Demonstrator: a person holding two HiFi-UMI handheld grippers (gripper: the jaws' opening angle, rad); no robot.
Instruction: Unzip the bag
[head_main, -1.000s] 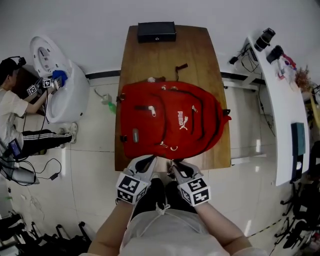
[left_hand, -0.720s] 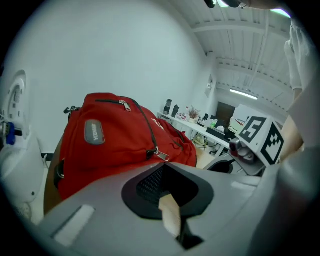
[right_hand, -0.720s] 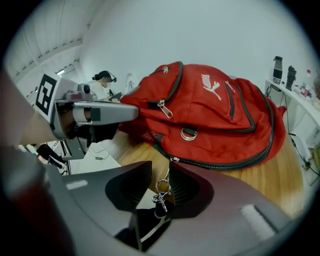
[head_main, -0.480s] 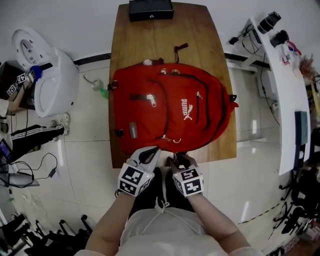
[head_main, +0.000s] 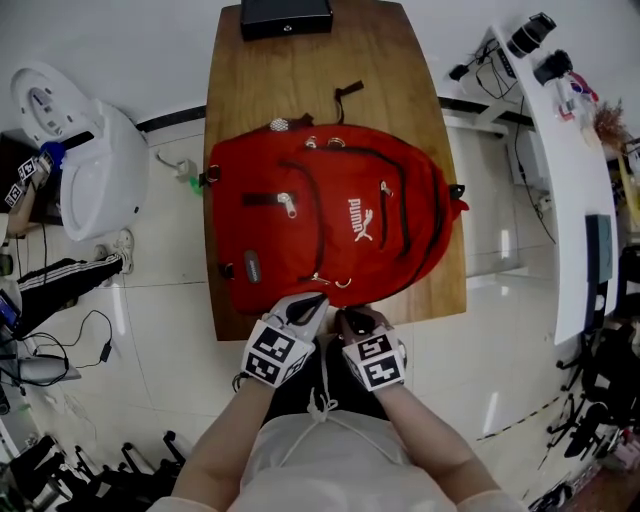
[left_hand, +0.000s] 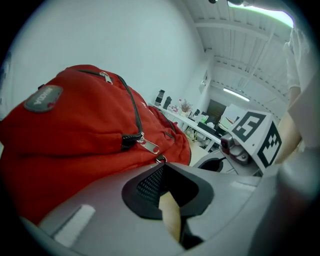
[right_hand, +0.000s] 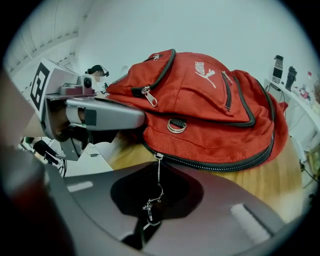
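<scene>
A red backpack (head_main: 330, 230) lies flat on the wooden table (head_main: 300, 80), its base toward me. My right gripper (head_main: 347, 318) is at the near edge. In the right gripper view its jaws (right_hand: 152, 200) have closed on the thin metal zipper pull (right_hand: 158, 185), which hangs from the slider (right_hand: 158, 157) of the main zip. My left gripper (head_main: 312, 300) sits just left of it, and its tips (left_hand: 162, 167) meet the red fabric (left_hand: 75, 130) at the bag's near edge. The main zip looks closed along the bag (right_hand: 210, 110).
A black box (head_main: 286, 17) stands at the table's far end. A white machine (head_main: 85, 160) and a seated person (head_main: 20, 200) are on the left. A white desk (head_main: 560, 150) with cameras runs along the right. The table's near edge (head_main: 420, 300) is under my grippers.
Both grippers have moved in against the bag's near edge and drawn closer together. The head view has shifted, and the bag itself lies as before.
</scene>
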